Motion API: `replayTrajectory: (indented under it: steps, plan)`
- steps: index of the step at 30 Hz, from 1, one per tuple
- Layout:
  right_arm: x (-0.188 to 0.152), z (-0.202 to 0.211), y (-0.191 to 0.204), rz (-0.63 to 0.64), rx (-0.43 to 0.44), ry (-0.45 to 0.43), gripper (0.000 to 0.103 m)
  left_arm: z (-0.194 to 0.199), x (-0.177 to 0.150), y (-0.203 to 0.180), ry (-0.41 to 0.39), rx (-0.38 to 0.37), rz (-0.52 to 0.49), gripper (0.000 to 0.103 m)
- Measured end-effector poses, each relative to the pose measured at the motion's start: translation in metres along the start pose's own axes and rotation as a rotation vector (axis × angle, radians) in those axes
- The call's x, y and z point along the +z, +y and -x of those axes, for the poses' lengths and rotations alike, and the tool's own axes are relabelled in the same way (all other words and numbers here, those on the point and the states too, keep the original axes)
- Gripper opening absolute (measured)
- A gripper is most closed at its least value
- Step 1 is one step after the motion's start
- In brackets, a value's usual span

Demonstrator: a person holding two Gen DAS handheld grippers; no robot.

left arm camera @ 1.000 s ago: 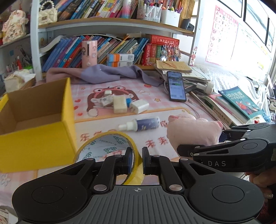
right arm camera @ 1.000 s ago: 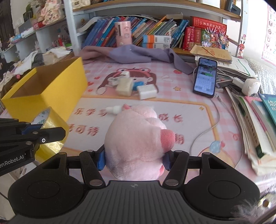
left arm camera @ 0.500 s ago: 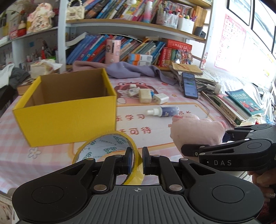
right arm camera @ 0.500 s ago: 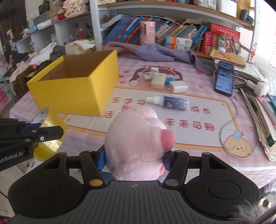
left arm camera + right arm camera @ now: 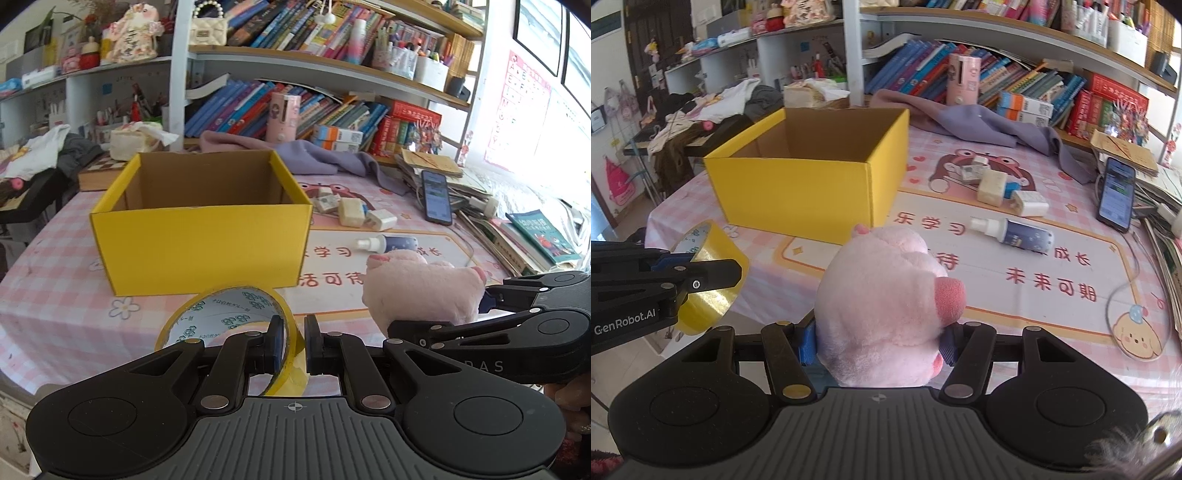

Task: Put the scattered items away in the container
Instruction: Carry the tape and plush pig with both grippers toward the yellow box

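The left gripper is clamping its jaws on the wall of a yellow tape roll, pinched tight exactly as a second ago. Beside it, the right gripper is squeezing a pink plush pig between its blue pads, the jaws partly closed around the soft body, a grip also unchanged. Both held things are hanging over the near edge of the pink checked tablecloth.

What is differing is the view beyond them. The yellow cardboard box, which a second ago was sitting off at the left edge of the left wrist view, partly cut off, is now standing almost straight ahead of the tape roll and whole, its open top and brown inside showing. In the right wrist view it is likewise appearing ahead-left of the pig, far more central than before. Both grippers are appearing farther back from the table's things than a second ago.

Behind the box on its right, the small white blocks and the spray bottle are lying where they were, as are the phone, the purple cloth and the bookshelf at the back.
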State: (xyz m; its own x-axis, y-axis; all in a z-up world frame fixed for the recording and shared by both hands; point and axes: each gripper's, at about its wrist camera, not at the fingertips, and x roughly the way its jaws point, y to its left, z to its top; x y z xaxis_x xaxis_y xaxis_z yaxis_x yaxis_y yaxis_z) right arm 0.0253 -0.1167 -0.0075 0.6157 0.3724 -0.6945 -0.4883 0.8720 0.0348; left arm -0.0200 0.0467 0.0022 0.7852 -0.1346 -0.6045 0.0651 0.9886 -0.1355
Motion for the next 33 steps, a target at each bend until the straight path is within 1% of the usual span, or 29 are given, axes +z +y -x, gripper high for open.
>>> replayTrajectory:
  steps: [10,19,26,33]
  plan:
    - [0.007,-0.006,0.022,0.052,0.040,-0.005,0.058,0.011,-0.002,0.022,-0.025,0.045,0.033,0.010]
    - [0.023,-0.009,0.037,0.137,0.065,-0.044,0.058,0.017,0.012,0.034,-0.069,0.083,0.026,0.010]
    - [0.048,-0.012,0.037,0.183,0.081,-0.091,0.058,0.019,0.040,0.038,-0.128,0.091,-0.023,0.010]
    - [0.094,-0.024,0.022,0.182,0.091,-0.170,0.058,0.001,0.082,0.043,-0.185,0.099,-0.089,0.010]
